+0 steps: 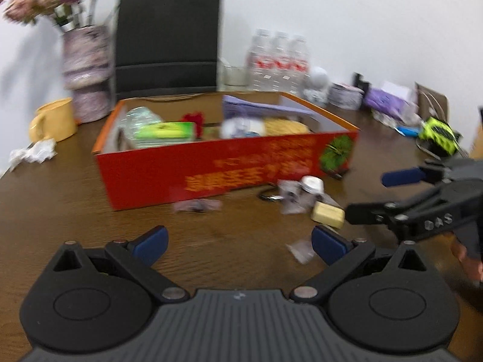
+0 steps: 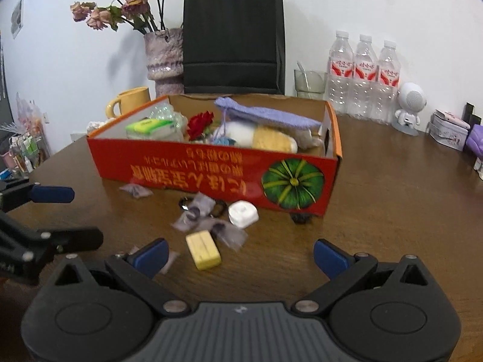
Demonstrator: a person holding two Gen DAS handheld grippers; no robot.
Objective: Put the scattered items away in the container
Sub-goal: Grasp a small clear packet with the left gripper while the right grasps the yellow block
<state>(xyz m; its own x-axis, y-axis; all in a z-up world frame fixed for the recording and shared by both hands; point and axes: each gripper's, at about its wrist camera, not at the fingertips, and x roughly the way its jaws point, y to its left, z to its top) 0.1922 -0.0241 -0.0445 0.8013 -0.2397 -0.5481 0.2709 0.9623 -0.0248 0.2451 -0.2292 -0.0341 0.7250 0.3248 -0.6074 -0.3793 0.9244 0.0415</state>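
Table [image 2: 392,211], dark wood, carries all. Box [image 2: 211,166], red, open-topped, mid-table; inside it green pack [image 2: 148,126], red flower [image 2: 200,125], purple cloth [image 2: 265,114], yellow-white roll [image 2: 265,138]. Bag [image 2: 234,39], black, behind box. Vase [image 2: 164,57] behind box, left of bag. Bottles [image 2: 365,75], three, behind box to right. Mug [image 2: 129,101] behind box's left corner. Left gripper [image 1: 240,244] before box, jaws wide apart, empty. Right gripper [image 2: 240,255] before box, jaws wide apart, empty. Yellow block [image 2: 203,249], white case [image 2: 243,213], clear packets [image 2: 196,211] loose on table just before box.
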